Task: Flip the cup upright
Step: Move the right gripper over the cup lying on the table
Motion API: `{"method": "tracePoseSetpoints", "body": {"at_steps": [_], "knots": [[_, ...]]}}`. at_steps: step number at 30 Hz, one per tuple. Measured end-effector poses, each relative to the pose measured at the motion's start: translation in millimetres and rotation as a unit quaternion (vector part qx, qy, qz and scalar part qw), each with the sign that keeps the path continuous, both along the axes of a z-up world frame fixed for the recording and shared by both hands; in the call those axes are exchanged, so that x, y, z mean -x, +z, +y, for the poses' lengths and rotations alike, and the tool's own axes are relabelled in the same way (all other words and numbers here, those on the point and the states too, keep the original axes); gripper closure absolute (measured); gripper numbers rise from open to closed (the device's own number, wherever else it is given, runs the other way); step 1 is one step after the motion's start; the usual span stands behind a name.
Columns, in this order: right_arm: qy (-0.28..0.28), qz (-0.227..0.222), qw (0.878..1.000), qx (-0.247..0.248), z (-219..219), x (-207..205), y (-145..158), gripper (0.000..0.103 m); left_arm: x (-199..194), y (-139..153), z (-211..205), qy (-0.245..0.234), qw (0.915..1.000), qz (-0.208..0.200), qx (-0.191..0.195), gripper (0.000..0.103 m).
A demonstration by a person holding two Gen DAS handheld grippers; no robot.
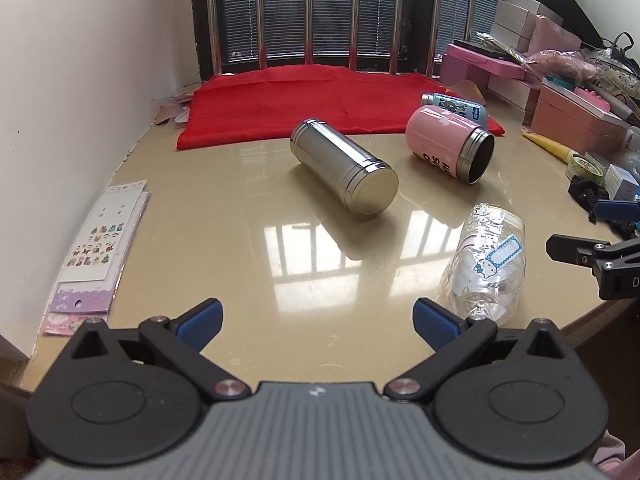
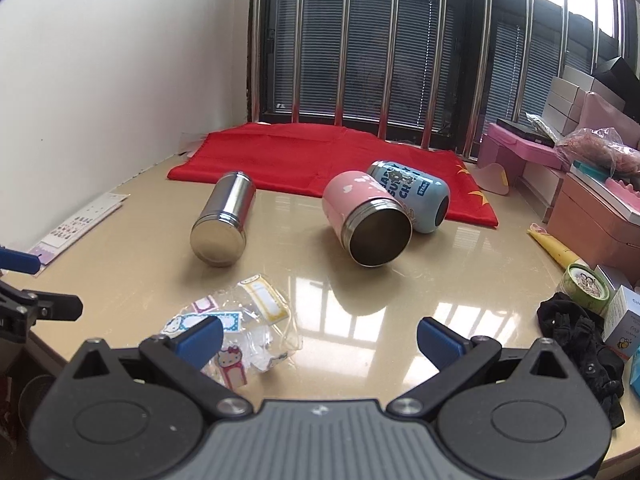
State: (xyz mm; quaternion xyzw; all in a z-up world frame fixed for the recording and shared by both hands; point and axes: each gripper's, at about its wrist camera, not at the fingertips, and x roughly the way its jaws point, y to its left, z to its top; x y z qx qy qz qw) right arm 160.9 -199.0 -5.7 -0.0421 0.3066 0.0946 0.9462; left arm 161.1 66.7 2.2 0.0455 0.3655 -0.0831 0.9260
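Several cups lie on their sides on the beige table (image 1: 248, 248). A steel cup (image 1: 344, 170) lies in the middle, also in the right wrist view (image 2: 224, 220). A pink cup (image 1: 450, 142) lies with its open mouth toward me, also in the right wrist view (image 2: 366, 218). A blue cup (image 1: 456, 106) lies behind it, also in the right wrist view (image 2: 412, 200). A clear plastic cup with stickers (image 1: 486, 264) lies near the front edge, also in the right wrist view (image 2: 240, 332). My left gripper (image 1: 316, 322) is open and empty. My right gripper (image 2: 320, 340) is open and empty, its left pad over the clear cup.
A red cloth (image 1: 312, 100) covers the table's back. Sticker sheets (image 1: 100, 248) lie at the left by the wall. Pink boxes (image 1: 576, 120), a yellow tube (image 2: 556, 250), a round tin (image 2: 586, 288) and black fabric (image 2: 580, 344) crowd the right side. The right gripper shows at the left wrist view's right edge (image 1: 600, 254).
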Motion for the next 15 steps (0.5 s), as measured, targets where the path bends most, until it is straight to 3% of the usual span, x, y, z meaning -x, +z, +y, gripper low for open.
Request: {"method": "tracePoseSetpoints", "body": {"at_steps": [6, 10, 15], "knots": [[-0.011, 0.037, 0.999, 0.001, 31, -5, 6, 0.000, 2, -5, 7, -0.047, 0.9985, 0.000, -0.027, 0.000], [-0.027, 0.097, 0.995, -0.019, 52, -20, 4, 0.000, -4, -12, 4, -0.084, 0.9944, 0.007, -0.064, 0.000], [-0.062, 0.128, 0.989, -0.027, 73, -36, 1, 0.000, -10, -15, 12, -0.097, 0.9928, 0.003, -0.069, 0.000]]}}
